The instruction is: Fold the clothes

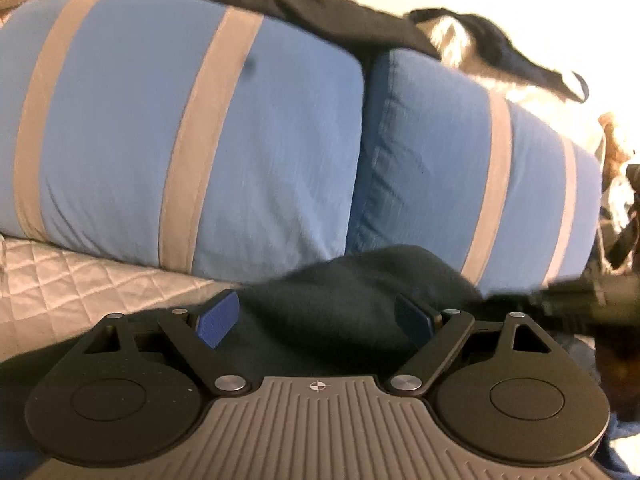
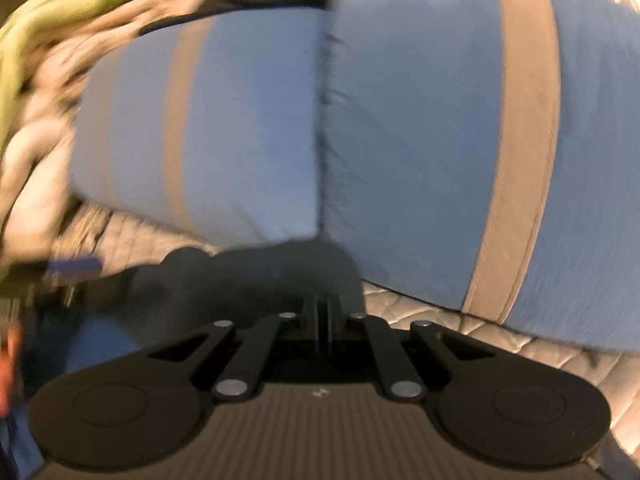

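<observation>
A dark grey garment (image 1: pixel 328 300) lies bunched on the quilted bedspread (image 1: pixel 80 288) in front of the pillows. In the left wrist view my left gripper (image 1: pixel 316 320) is open, its blue pads (image 1: pixel 218 322) wide apart on either side of the cloth's near hump. At the right edge of that view the right gripper (image 1: pixel 576 300) reaches in, blurred, at the garment's edge. Seen from the right wrist, the right gripper (image 2: pixel 322 308) has its fingers pressed together with the dark garment (image 2: pixel 260 272) bunched at their tips. The left gripper's blue pad (image 2: pixel 76 266) shows at the far left.
Two blue pillows with grey stripes (image 1: pixel 192 128) (image 1: pixel 480 168) stand close behind the garment. A black garment (image 1: pixel 320 8) is draped over their tops. Pale and green bedding (image 2: pixel 48 20) is piled to the left. A quilted bedspread (image 2: pixel 500 340) runs along the right.
</observation>
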A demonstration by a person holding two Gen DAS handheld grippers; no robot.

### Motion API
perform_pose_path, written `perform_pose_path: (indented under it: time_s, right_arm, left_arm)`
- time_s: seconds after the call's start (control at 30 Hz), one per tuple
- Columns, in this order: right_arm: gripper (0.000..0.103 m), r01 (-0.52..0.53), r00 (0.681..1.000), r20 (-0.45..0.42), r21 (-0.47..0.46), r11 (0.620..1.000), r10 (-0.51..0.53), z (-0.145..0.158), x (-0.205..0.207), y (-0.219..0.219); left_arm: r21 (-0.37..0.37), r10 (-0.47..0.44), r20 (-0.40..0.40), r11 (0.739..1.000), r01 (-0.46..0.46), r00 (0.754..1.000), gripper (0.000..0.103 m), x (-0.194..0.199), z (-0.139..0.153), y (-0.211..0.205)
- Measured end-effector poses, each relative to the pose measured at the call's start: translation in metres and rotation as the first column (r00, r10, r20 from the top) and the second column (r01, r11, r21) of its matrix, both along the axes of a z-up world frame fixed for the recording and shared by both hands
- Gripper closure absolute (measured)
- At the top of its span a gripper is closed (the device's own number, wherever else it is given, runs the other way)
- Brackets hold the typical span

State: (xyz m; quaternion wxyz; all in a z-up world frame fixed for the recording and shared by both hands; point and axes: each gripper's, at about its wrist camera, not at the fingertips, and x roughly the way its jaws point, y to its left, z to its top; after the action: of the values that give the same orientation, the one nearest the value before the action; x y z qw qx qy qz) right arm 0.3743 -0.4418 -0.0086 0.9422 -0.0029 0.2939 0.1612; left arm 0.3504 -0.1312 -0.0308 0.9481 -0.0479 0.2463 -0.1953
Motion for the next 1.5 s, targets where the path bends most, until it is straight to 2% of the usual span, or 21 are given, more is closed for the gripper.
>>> perform_pose_path:
  time_s: [0.13, 0.27, 0.5, 0.67, 0.7, 0.8, 0.87, 0.9, 1.0, 1.03, 1.07, 1.1, 1.13, 1.17, 1.23, 1.33, 1.5]
  right_arm:
    - [0.099, -0.074, 0.997, 0.031, -0.076, 0.994, 0.076, -0.001, -0.046, 0.012]
    - [0.1, -0.1, 0.995, 0.014, -0.097, 0.99, 0.102, -0.014, -0.079, 0.018]
    - [0.101, -0.122, 0.992, -0.004, -0.118, 0.985, 0.122, -0.031, -0.121, 0.02]
    - [0.103, -0.139, 0.99, -0.017, -0.149, 0.979, 0.138, -0.043, -0.129, 0.031]
    - [0.103, -0.145, 0.989, -0.016, -0.171, 0.975, 0.144, -0.046, -0.132, 0.034]
    - [0.103, -0.147, 0.989, -0.018, -0.193, 0.97, 0.146, -0.048, -0.137, 0.035]
    - [0.102, -0.142, 0.99, -0.022, -0.193, 0.971, 0.141, -0.048, -0.139, 0.033]
    - [0.102, -0.14, 0.99, -0.024, -0.193, 0.971, 0.138, -0.047, -0.141, 0.032]
    - [0.08, -0.118, 0.993, -0.019, -0.199, 0.973, 0.116, -0.041, -0.143, 0.03]
    - [0.065, -0.108, 0.994, -0.017, -0.192, 0.975, 0.107, -0.037, -0.142, 0.028]
    - [0.055, -0.097, 0.995, -0.013, -0.181, 0.979, 0.096, -0.033, -0.14, 0.025]
    - [0.051, -0.082, 0.997, -0.005, -0.168, 0.982, 0.082, -0.028, -0.136, 0.022]
    - [0.038, -0.066, 0.998, 0.005, -0.154, 0.986, 0.067, -0.022, -0.131, 0.019]
    - [0.025, -0.049, 0.999, 0.015, -0.14, 0.989, 0.052, -0.016, -0.126, 0.016]
    - [0.019, -0.018, 0.999, 0.031, -0.095, 0.995, 0.021, -0.004, -0.108, 0.009]
    - [0.015, 0.038, 0.999, 0.005, -0.006, 0.999, -0.038, 0.009, -0.069, -0.002]
    - [0.014, 0.143, 0.988, -0.076, 0.136, 0.98, -0.133, 0.009, 0.005, -0.015]
  left_arm:
    - [-0.004, -0.012, 0.012, 1.0, 0.012, 1.0, 0.017, -0.011, 0.013, -0.002]
    - [-0.01, -0.025, -0.002, 1.0, 0.025, 1.0, 0.017, -0.021, 0.017, -0.006]
    - [-0.059, -0.017, -0.114, 0.998, 0.01, 0.993, 0.017, -0.002, 0.01, -0.019]
    - [0.086, 0.001, -0.24, 0.996, 0.02, 0.971, 0.017, 0.028, -0.018, -0.043]
    - [0.114, 0.007, -0.264, 0.993, 0.024, 0.964, 0.019, 0.034, -0.023, -0.048]
    - [0.188, 0.026, -0.333, 0.981, 0.04, 0.942, 0.051, 0.05, -0.04, -0.06]
    - [0.179, 0.021, -0.358, 0.983, 0.046, 0.933, 0.052, 0.048, -0.051, -0.059]
    - [0.168, 0.016, -0.348, 0.985, 0.046, 0.938, 0.052, 0.044, -0.05, -0.057]
    - [0.134, 0.0, -0.314, 0.99, 0.045, 0.949, 0.051, 0.033, -0.048, -0.053]
    - [0.122, -0.005, -0.303, 0.991, 0.045, 0.953, 0.048, 0.029, -0.047, -0.052]
    - [0.111, -0.01, -0.292, 0.993, 0.045, 0.956, 0.044, 0.026, -0.047, -0.05]
    - [0.1, -0.015, -0.28, 0.994, 0.045, 0.96, 0.036, 0.022, -0.046, -0.049]
    - [0.088, -0.02, -0.269, 0.995, 0.045, 0.963, 0.029, 0.019, -0.045, -0.047]
    - [0.077, -0.025, -0.257, 0.996, 0.046, 0.966, 0.026, 0.015, -0.045, -0.046]
    - [0.054, -0.033, -0.234, 0.997, 0.047, 0.972, 0.025, 0.008, -0.043, -0.043]
    - [0.02, -0.046, -0.198, 0.999, 0.051, 0.979, 0.025, -0.003, -0.041, -0.039]
    - [-0.026, -0.079, -0.181, 0.997, 0.075, 0.98, 0.025, -0.015, -0.033, -0.033]
